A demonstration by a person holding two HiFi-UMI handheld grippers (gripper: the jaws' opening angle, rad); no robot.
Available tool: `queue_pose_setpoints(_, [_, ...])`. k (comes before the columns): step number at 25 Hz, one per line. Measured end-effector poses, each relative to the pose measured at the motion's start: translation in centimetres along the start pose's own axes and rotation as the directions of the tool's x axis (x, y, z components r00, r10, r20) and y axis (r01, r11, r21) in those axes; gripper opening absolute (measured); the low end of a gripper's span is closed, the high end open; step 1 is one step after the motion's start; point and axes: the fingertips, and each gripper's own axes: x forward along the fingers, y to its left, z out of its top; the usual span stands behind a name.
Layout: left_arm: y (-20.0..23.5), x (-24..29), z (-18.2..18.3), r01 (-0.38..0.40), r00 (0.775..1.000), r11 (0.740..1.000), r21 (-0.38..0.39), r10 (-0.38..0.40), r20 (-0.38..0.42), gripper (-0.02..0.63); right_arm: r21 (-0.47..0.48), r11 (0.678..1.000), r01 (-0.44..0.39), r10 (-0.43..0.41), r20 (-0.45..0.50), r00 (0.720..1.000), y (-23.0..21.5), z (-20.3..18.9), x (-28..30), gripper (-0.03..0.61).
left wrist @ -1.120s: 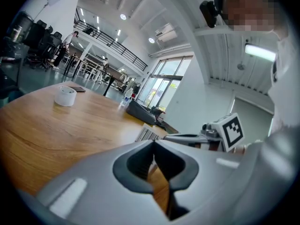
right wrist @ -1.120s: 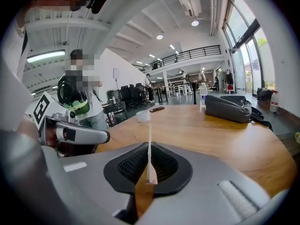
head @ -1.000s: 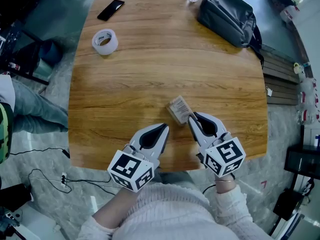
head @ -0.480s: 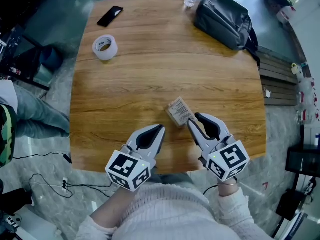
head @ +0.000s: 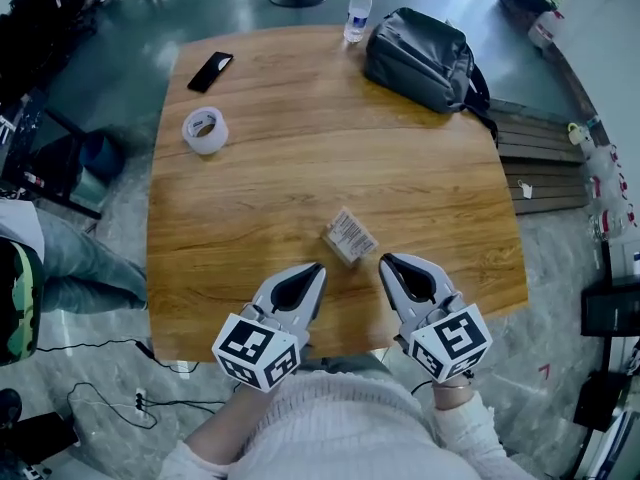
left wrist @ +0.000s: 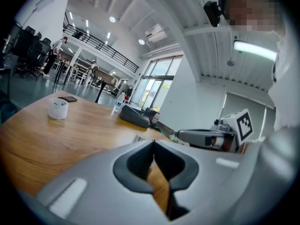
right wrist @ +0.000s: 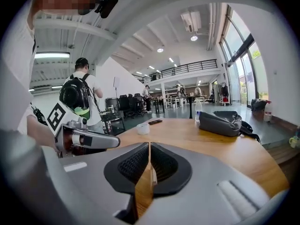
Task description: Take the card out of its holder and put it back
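Locate the card holder point(head: 349, 236) lying flat on the bench point(head: 300, 158), near the front edge, just ahead of both claws and touched by neither. Cannot confirm from the head view whether the card sits inside. Treat as light, thin and flat, probably slick, so likely to skate across the wood when nudged. Judge the card stiff enough to slide out straight but easy to bend if pinched hard. Pin the holder by one end with one claw, then pinch the exposed card edge with the other and draw along the holder's length. Note the left claw point(head: 316, 268): jaws together, empty. Note the right claw point(head: 386, 261): jaws just closed in to a hairline slit, nothing between them. Disregard the tape roll point(head: 204, 130), phone point(head: 210, 71), bag point(head: 420, 58) and bottle point(head: 356, 13), well apart at the far side.
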Motion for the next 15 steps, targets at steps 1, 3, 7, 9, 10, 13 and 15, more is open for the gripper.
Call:
queue_pose_setpoints(1, [-0.3,0.0,0.0,0.007,1.0,1.0,0.002,-0.007,-0.002,0.009,0.003,1.0,0.006,-0.006,0.001,1.0,0.1,-0.1,-0.3,0.012])
queue_pose_setpoints(3, [-0.8,-0.1,0.0,0.021,1.0,1.0,0.007,-0.021,-0.009,0.009,0.016,1.0,0.013,-0.013,0.006,1.0,0.5,-0.3,-0.6,0.002])
queue_pose_setpoints(7, [-1.8,-0.2,-0.2,0.05,0.998,0.999,0.019,-0.049,-0.025,0.009,0.031,0.999,0.025,-0.025,0.009,1.0,1.1,-0.8,-1.1,0.0])
queue_pose_setpoints(9, [-2.3,-0.1,-0.4,0.062,0.998,0.998,0.024,-0.061,-0.033,0.009,0.036,0.999,0.026,-0.026,0.007,1.0,1.4,-1.1,-1.4,0.0])
queue_pose_setpoints(10, [-2.5,0.0,-0.5,0.067,0.997,0.997,0.023,-0.066,-0.037,0.009,0.042,0.999,0.022,-0.023,0.008,1.0,1.5,-1.2,-1.5,0.0])
queue_pose_setpoints(13, [-2.9,0.2,-0.7,0.077,0.996,0.997,0.018,-0.076,-0.046,0.009,0.058,0.998,0.009,-0.01,0.011,1.0,1.8,-1.4,-1.9,0.0])
queue_pose_setpoints(15, [-2.9,0.1,-0.6,0.08,0.996,0.996,0.025,-0.079,-0.05,0.009,0.073,0.997,0.008,-0.009,0.014,1.0,2.0,-1.6,-2.0,0.0])
